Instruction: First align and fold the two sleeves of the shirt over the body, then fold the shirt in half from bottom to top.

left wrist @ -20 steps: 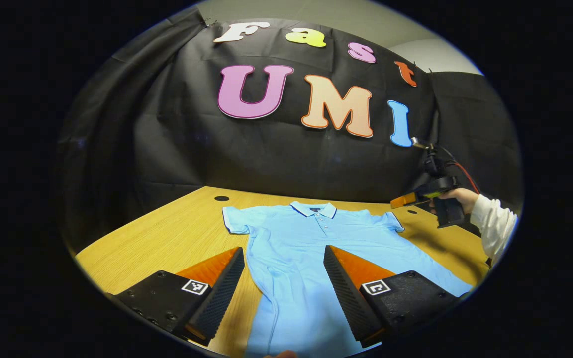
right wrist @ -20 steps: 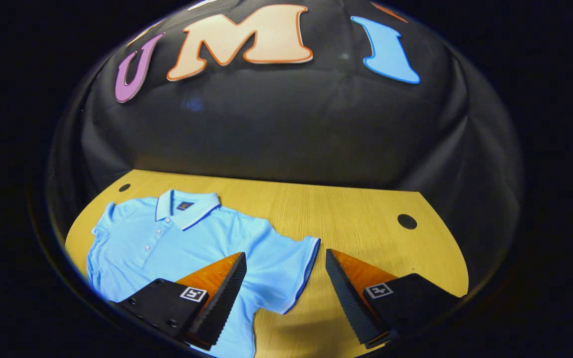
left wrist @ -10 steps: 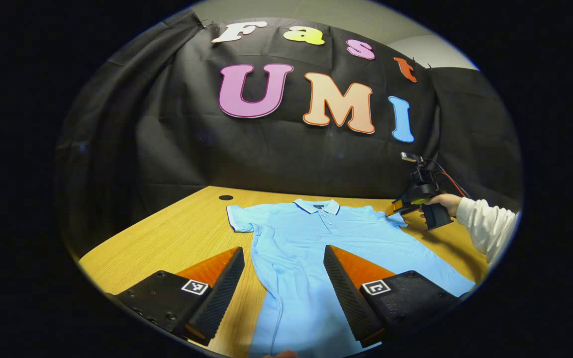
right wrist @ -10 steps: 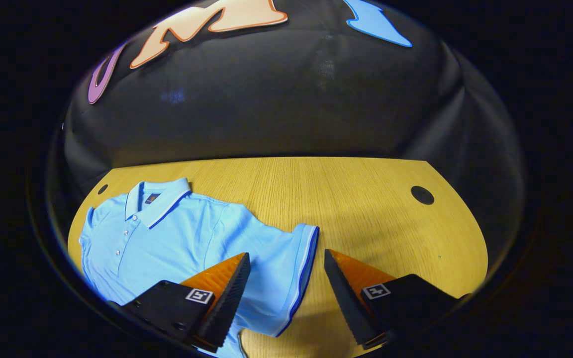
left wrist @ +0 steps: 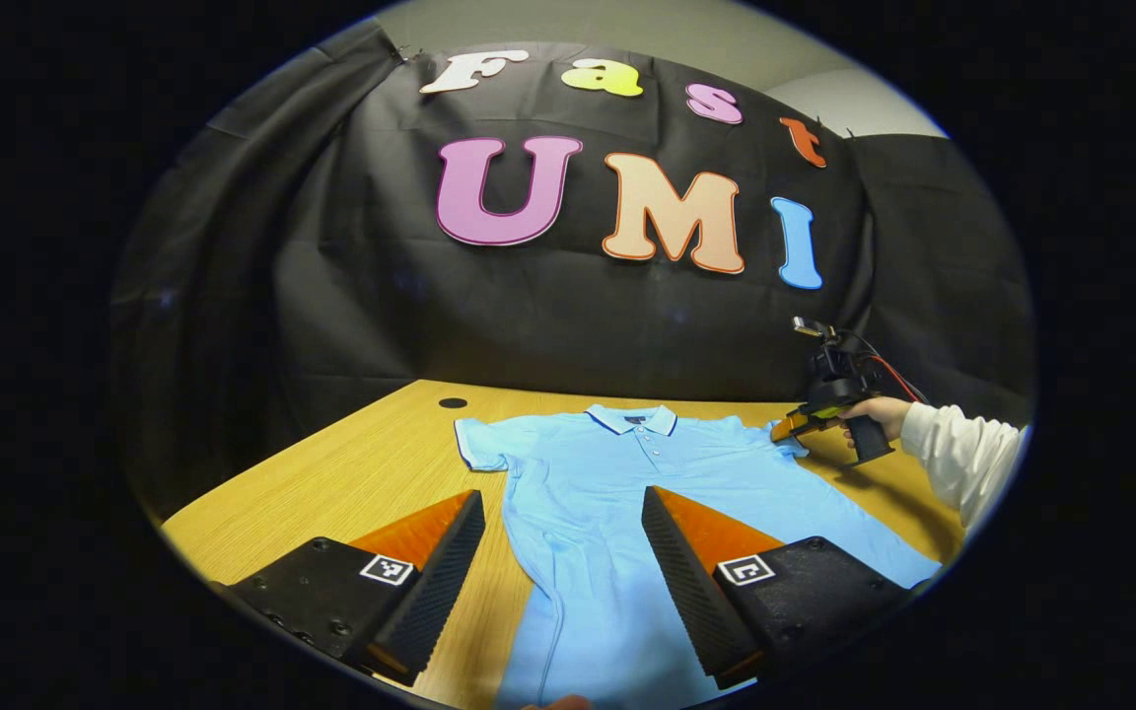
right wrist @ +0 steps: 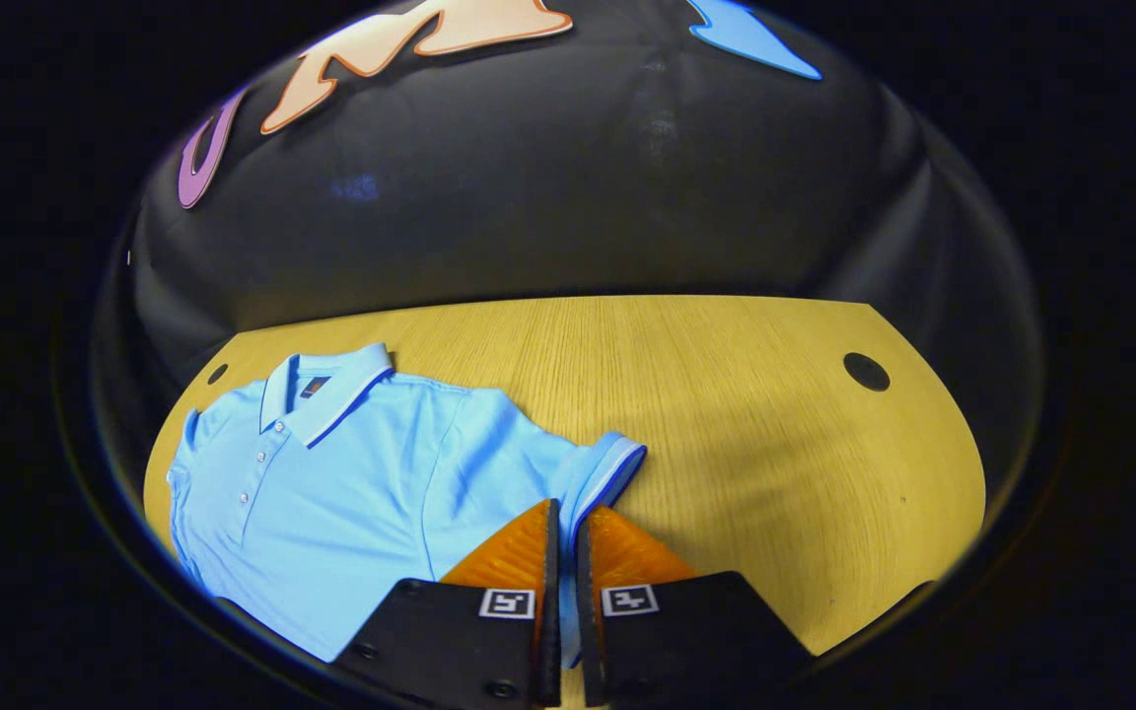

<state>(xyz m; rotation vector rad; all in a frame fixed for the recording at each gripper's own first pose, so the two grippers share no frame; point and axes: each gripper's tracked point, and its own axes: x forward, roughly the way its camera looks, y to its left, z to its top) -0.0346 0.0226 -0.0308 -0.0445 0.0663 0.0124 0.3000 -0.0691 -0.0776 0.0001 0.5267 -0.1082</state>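
The left gripper hangs released over the shirt lying flat on the desk. The right gripper is clenched on the sleeve, seemingly near its cuff. A thin pinch could slip mid-fold. Beyond the desk's far edge hangs black cloth.

A wooden table with round holes near its back corners is carrying a light blue polo shirt, lying flat.

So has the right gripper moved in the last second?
Yes. The right gripper came down toward the table and closed on the shirt sleeve.
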